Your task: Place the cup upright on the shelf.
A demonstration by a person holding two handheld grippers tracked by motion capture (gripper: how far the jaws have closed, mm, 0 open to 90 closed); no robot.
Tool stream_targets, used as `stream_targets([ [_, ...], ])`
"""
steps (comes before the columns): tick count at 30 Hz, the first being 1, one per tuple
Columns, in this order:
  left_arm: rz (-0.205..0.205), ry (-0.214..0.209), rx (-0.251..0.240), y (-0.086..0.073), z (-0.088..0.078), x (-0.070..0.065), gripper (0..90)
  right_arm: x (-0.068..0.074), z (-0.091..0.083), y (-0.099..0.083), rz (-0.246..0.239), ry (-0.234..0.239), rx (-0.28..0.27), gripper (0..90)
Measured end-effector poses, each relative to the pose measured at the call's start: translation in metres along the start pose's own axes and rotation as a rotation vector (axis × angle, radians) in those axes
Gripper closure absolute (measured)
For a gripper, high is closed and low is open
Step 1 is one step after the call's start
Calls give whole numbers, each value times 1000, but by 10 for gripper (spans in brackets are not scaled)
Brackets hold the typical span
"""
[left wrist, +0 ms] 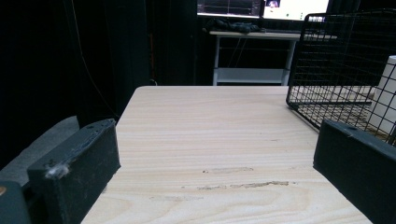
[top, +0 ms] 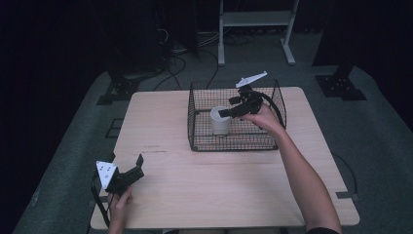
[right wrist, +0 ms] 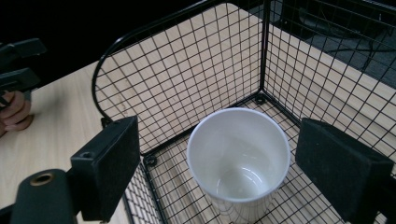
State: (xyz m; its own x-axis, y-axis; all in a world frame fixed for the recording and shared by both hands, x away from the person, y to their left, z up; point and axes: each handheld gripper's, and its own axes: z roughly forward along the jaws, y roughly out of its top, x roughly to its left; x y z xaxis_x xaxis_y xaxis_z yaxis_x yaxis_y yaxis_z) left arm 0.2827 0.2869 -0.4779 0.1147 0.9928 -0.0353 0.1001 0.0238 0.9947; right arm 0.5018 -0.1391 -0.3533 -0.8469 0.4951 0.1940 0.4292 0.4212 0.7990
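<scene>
Beyond your left tongs you see a white shelf stand (left wrist: 250, 70) and two lit monitors (left wrist: 261, 8) behind the desk (left wrist: 210, 135).

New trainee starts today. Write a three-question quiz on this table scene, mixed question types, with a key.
1. True or false: the white cup lies on its side in the wire basket.
2. Which fits the right gripper?
A. Clamped on the cup's rim
B. Jaws apart above the cup, touching nothing
C. Resting on the bare table
3. In a few words, where is the left gripper?

Key
1. False: it stands upright, mouth up, and looks empty.
2. B
3. Over the near left part of the wooden table, outside the basket, jaws open with nothing between them.
</scene>
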Motion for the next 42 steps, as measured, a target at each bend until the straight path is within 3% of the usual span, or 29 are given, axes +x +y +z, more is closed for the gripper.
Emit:
stream_targets([
  [23,8,2,1,0,0,-1,0,19,-44,-24,-16,17,-41,134],
  [42,11,1,2,0,0,-1,0,37,-63,-54,-30,42,-48,136],
])
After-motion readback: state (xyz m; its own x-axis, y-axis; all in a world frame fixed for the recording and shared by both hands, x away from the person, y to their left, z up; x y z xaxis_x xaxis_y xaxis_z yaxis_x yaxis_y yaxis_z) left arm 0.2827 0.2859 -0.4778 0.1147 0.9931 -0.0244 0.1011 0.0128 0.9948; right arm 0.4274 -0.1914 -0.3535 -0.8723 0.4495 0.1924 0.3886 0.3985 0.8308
